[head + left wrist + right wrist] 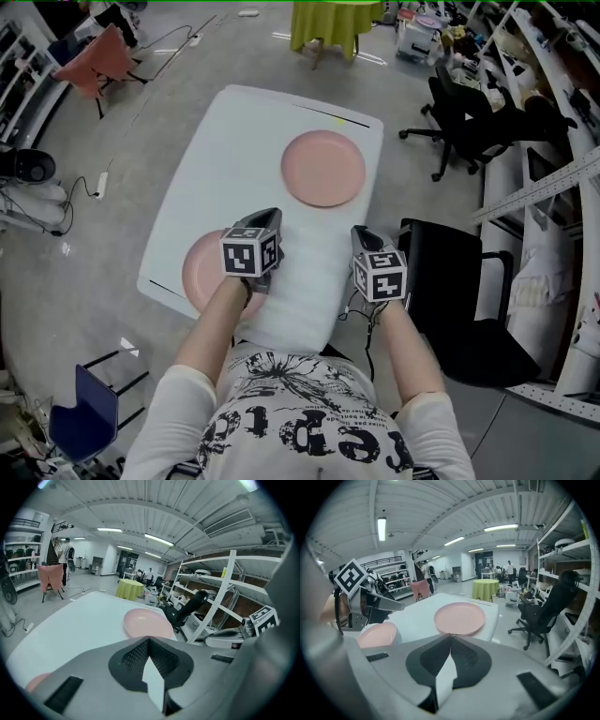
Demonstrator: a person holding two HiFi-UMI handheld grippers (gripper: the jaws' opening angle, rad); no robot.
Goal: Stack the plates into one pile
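Approach step: left gripper (270, 217) and right gripper (362, 234) are hovering clenched, empty, by the table's (234, 141) near end; they're probably needing to open for the plate (199, 269) there.

**A:** Where does the head view look from?

**B:** From high above the person, steeply down. It takes in the whole white table (234, 150) and the floor around it.

**A:** And the two gripper views?

**B:** Each sits low behind its own jaws, close over the table's near end, facing along the top into the room.

**A:** What do they share?

**B:** All three show the far pink plate (323, 168). The left gripper view catches the right gripper (220, 639) at its right side. The right gripper view catches the left gripper (393, 604) at its left.
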